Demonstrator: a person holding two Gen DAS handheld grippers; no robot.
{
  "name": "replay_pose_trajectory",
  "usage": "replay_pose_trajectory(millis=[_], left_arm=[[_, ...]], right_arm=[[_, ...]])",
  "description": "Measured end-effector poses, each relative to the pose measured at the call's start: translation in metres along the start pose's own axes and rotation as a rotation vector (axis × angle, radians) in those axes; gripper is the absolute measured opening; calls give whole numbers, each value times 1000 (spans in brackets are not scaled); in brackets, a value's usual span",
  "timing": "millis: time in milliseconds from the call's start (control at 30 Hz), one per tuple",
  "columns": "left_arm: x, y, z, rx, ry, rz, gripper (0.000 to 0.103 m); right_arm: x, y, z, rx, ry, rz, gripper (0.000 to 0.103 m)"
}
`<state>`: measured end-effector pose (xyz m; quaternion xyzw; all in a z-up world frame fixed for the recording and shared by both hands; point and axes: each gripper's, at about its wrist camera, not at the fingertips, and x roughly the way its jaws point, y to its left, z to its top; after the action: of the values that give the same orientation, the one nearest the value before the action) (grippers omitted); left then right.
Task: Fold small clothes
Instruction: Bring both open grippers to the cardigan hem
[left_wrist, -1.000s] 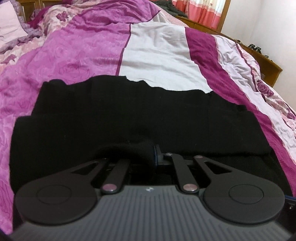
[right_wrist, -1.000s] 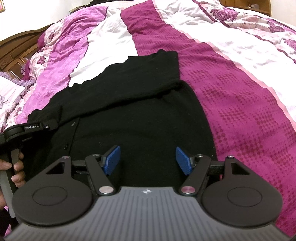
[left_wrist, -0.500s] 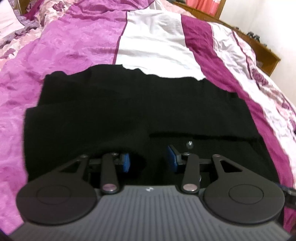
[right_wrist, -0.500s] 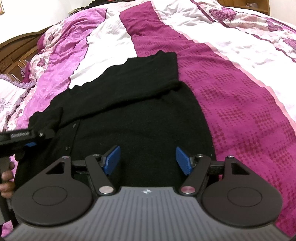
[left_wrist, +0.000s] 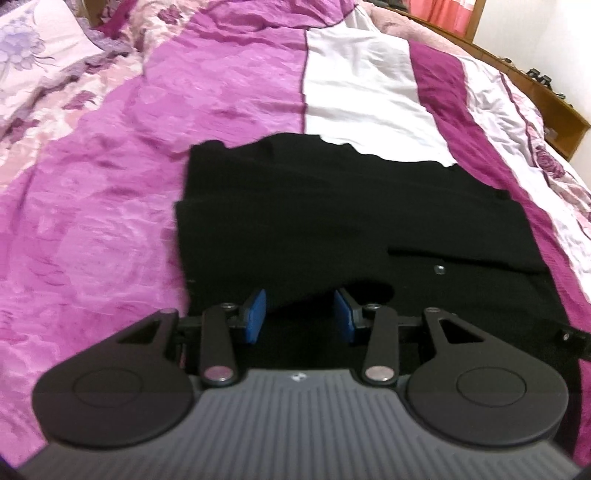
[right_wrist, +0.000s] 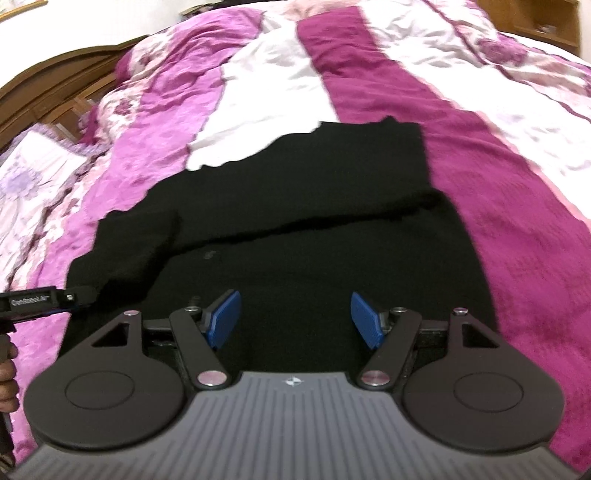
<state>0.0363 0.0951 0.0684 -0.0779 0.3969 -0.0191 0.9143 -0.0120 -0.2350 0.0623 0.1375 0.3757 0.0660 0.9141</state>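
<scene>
Both claws stand with their blue pads parted and nothing between them: our left gripper (left_wrist: 299, 314) hangs over the near left part of the black garment (left_wrist: 314, 221), our right gripper (right_wrist: 295, 317) over its near right half, opened wider than the left. That garment lies spread on the striped purple and white bedspread (left_wrist: 110, 184), partly folded already, with one layer doubled across the far side and a small button (left_wrist: 439, 268) showing on the lower layer. We judge it a soft, light knit that will sag and drape, unlikely to slip off the pads but ready to bunch. We would pinch it at an edge or corner, one claw to each side, taking both layers together so that the fold carries over evenly.
</scene>
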Motion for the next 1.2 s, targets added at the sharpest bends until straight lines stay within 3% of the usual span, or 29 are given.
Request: replay_pose_trajectory(millis=[267, 633, 900, 933, 1000, 1067, 1200], left_arm=[[-1, 19, -9, -30, 7, 36, 43], [2, 35, -17, -61, 20, 37, 43], [5, 45, -19, -82, 19, 36, 43], [5, 46, -19, -87, 19, 38, 43], [6, 48, -19, -92, 20, 42, 43], [6, 50, -19, -97, 19, 45, 43], [7, 53, -18, -107, 18, 42, 43]], right_arm=[[24, 50, 16, -67, 43, 96, 73], [92, 114, 38, -107, 145, 219, 73], [139, 132, 48, -67, 227, 267, 71], [142, 135, 49, -68, 229, 276, 67], [147, 141, 52, -78, 241, 286, 45], [149, 147, 55, -88, 249, 285, 13], [138, 159, 72, -123, 206, 322, 6]])
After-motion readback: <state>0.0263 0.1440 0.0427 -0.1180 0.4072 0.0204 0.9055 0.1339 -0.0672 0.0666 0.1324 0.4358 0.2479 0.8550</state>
